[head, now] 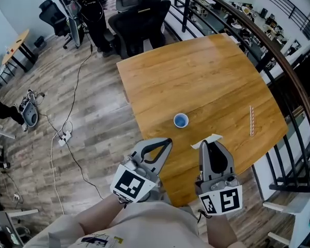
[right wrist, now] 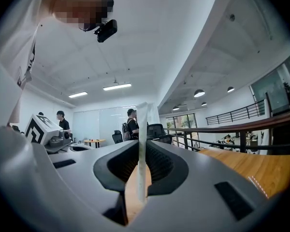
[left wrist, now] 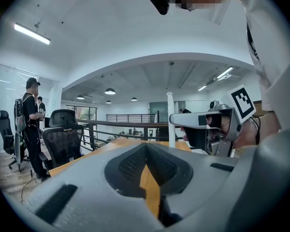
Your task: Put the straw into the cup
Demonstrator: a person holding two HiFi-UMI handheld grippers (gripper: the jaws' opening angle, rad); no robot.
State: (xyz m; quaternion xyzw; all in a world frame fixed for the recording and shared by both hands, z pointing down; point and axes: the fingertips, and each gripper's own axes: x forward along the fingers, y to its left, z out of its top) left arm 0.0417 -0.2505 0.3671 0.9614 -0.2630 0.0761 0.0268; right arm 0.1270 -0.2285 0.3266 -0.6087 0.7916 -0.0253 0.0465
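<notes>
The straw (head: 251, 121) is laid on the counter (head: 196, 71), pointing away. A paper strip (right wrist: 141, 144) is pinched in the right gripper's (head: 213, 143) jaws. The left gripper's (head: 168, 140) jaws are closed, empty.

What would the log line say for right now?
left gripper: jaws shut, empty | right gripper: jaws shut on paper strip | straw: lying on table, apart from cup

The cup (head: 181, 120) is blue, the straw (head: 251, 121) pink-and-white striped, the table (head: 196, 71) honey-brown woodgrain, the paper strip (right wrist: 141, 124) white
</notes>
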